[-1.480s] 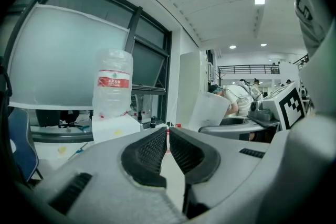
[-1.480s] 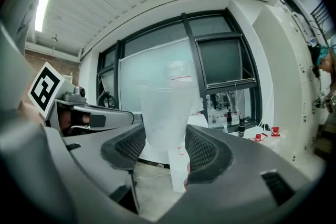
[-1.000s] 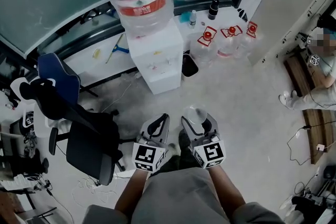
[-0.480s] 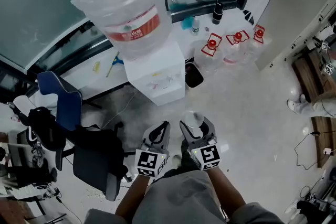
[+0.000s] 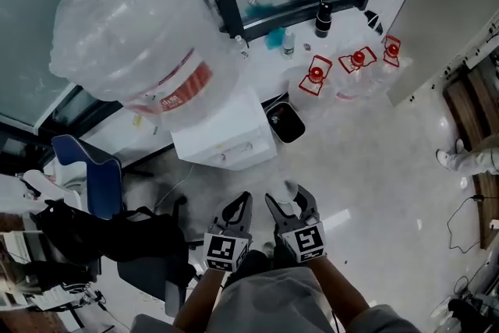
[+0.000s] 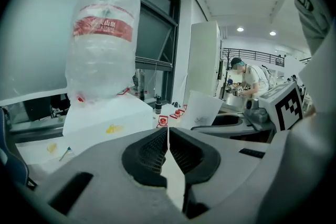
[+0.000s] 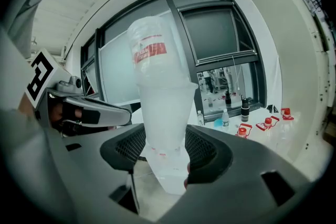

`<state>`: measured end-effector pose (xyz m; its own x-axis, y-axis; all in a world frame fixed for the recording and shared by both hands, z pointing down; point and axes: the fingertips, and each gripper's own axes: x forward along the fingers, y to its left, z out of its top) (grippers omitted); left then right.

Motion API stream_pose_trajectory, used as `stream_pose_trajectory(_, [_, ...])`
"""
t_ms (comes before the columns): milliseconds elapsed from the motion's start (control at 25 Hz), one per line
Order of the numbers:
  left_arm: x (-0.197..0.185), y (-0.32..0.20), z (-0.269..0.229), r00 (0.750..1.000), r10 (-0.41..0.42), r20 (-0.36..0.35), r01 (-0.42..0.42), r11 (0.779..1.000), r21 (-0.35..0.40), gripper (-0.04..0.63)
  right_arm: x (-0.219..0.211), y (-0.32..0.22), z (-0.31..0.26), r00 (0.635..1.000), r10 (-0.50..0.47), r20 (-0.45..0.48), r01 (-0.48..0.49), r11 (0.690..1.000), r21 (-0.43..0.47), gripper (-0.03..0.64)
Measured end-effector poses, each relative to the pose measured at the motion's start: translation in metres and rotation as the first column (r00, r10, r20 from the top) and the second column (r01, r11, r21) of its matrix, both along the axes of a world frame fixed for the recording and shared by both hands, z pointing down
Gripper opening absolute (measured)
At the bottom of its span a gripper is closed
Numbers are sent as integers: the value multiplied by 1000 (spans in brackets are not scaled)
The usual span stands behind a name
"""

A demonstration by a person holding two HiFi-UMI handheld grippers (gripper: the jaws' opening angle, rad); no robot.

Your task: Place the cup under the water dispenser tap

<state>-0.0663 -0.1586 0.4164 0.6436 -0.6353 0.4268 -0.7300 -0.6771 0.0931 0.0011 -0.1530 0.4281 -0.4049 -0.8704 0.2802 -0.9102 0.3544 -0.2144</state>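
Note:
The white water dispenser (image 5: pixel 226 138) with a big clear bottle (image 5: pixel 136 43) on top stands just ahead of both grippers. My right gripper (image 5: pixel 289 200) is shut on a clear plastic cup (image 5: pixel 291 188), which stands upright between its pads. In the right gripper view the cup (image 7: pixel 165 113) fills the middle of the right gripper (image 7: pixel 165 150), with the bottle (image 7: pixel 151 47) behind it. My left gripper (image 5: pixel 238 203) is shut and empty, close beside the right one. In the left gripper view its pads meet (image 6: pixel 168 134), and the dispenser (image 6: pixel 105 118) and the cup (image 6: pixel 202 110) lie ahead. The tap is not visible.
A dark office chair draped with clothing (image 5: pixel 117 234) and a blue chair (image 5: pixel 93 175) stand to the left. A black bin (image 5: pixel 286 123) sits right of the dispenser, with red-capped water jugs (image 5: pixel 316 78) beyond. A person's shoe (image 5: pixel 460 160) shows at the right edge.
Both grippers have moved forward and lower toward the dispenser, which now looms larger and closer. The cup stays in the right gripper; the left stays shut.

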Motion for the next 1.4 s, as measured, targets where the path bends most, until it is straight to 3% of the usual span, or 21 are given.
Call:
stream_pose_trajectory(400, [-5,-53,83,999,33,12,-32,999,-38,14,-12,-47,98,999,-28,-45,27,999,-18,235])
stream_pose_trajectory(680, [-19,-67,152,995,96,30,-94,995,-44,14,-14,-58,173,995,33,-89,-36,999,-35,235])
stream_pose_trajectory(1080, [-37,-80,245,996,89,27,-88,995,-41,14,-30,-86,274,979,42,-197,-42,999,5,235])
stream_pose_trajectory(1400, [-41,-88,302,997,74,29,-73,996,-41,14,-38,-108,349,975,32,-218,-31,999,9,235])
